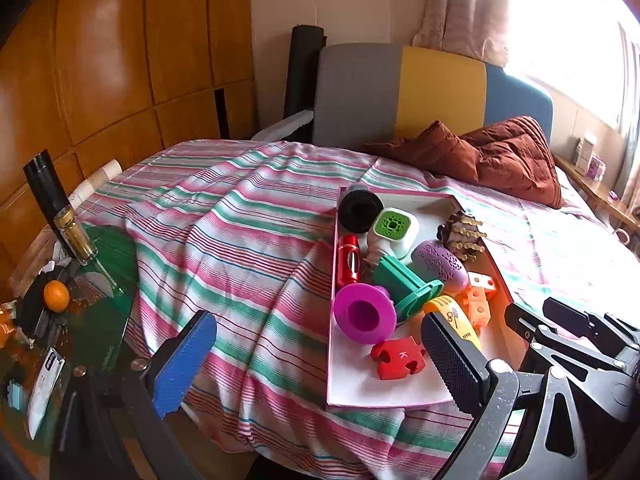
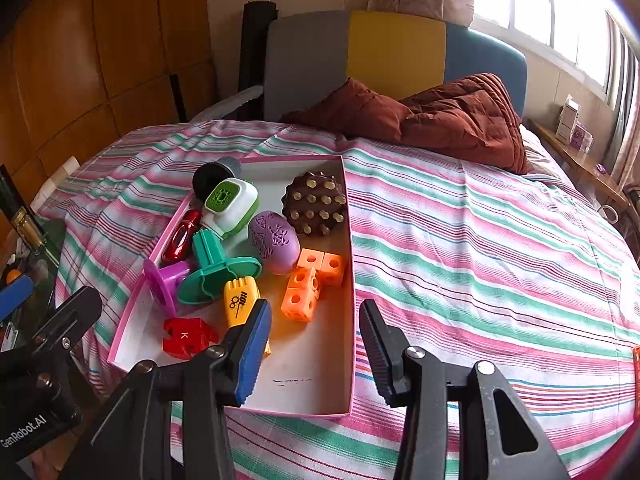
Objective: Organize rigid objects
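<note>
A: Looking for what's next? Your left gripper gapes empty; the right gripper is part-open, holding nothing.

B: Toys fill the box, centre-left, directly beyond the right.

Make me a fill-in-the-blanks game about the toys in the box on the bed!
1. The shallow pink-edged box lies on a ___ bedsheet.
2. The red puzzle-shaped block shows the letter ___.
3. The linked plastic cubes by the box's wall are ___ in colour.
4. The brown round brush with pale pegs sits beside a ___ egg-shaped toy.

Missing words: striped; K; orange; purple
</note>
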Tool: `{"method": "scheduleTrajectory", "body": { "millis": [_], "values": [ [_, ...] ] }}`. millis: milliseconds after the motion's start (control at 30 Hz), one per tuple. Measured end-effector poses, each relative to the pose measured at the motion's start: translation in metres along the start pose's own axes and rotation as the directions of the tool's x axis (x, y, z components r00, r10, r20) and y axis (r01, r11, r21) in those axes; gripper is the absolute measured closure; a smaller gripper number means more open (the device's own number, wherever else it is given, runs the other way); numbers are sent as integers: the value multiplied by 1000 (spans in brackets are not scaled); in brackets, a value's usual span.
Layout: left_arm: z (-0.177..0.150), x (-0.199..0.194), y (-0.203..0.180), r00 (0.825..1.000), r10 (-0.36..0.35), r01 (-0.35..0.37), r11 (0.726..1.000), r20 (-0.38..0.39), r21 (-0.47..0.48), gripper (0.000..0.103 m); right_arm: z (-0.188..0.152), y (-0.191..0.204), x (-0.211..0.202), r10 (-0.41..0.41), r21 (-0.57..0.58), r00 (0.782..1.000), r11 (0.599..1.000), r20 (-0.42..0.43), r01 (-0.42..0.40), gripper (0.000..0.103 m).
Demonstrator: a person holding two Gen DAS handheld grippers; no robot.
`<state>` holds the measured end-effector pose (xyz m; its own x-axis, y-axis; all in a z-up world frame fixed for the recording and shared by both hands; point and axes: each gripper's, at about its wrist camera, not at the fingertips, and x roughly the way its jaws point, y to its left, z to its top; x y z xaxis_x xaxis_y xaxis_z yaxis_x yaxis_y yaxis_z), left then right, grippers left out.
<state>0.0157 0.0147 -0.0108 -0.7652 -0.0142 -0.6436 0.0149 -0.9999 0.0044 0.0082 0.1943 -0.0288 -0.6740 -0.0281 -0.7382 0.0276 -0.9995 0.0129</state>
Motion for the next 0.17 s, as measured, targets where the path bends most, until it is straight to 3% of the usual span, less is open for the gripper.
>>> {"method": "scheduleTrajectory", "body": {
  "millis": [167],
  "values": [
    [0, 1, 0, 1000, -7, 7, 1000, -6, 2, 1, 1, 4, 0, -3, -7, 1000, 1000, 5, 3, 57]
  ]
}}
